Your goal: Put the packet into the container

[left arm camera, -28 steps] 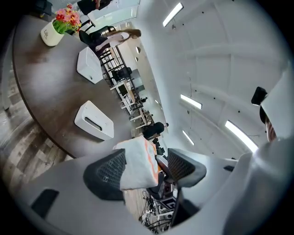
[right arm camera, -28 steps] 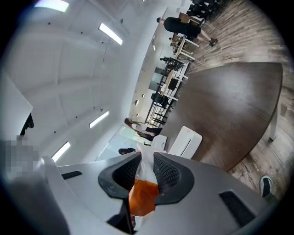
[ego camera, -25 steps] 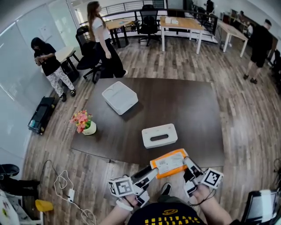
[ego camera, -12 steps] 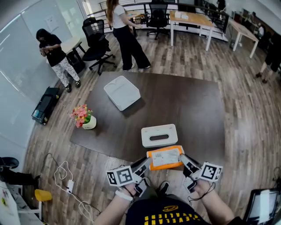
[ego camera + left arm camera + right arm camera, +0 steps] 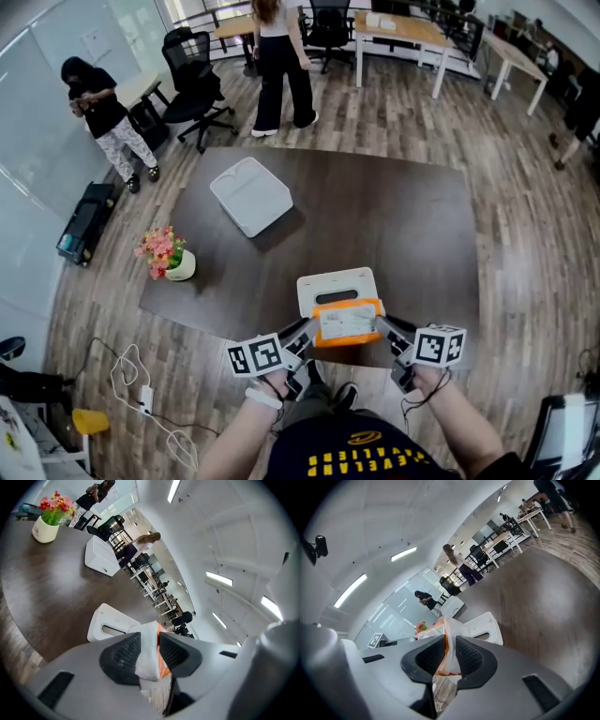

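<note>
Far left, near the table's point(image 5: 394, 216) left edge: a white pot of pink and orange flowers point(image 5: 164, 255), upright; to its right and further back, a shallow white tray point(image 5: 251, 195), flat on the dark tabletop, well apart from the pot.

Left gripper point(image 5: 302, 334): positioned at the near table edge, marker cube toward the person; its jaws have just been closing and now clamp at a narrow gap on the left end of the packet point(image 5: 347, 322); the left gripper view shows white and orange film pinched between both ribbed pads.

Packet: orange, with a white printed label on its upper face; suspended level between the two grippers, one at each end; in the head view it overlaps the near side of the container point(image 5: 336, 284); contact with the container cannot be determined.

Container: white, rectangular, with a dark slot in its visible face; it rests on the table close to the near edge.

Right gripper point(image 5: 386, 330): its jaws have just closed slightly further and grip the right end of the packet; the right gripper view shows the film squeezed between the pads, the container just beyond.
</note>
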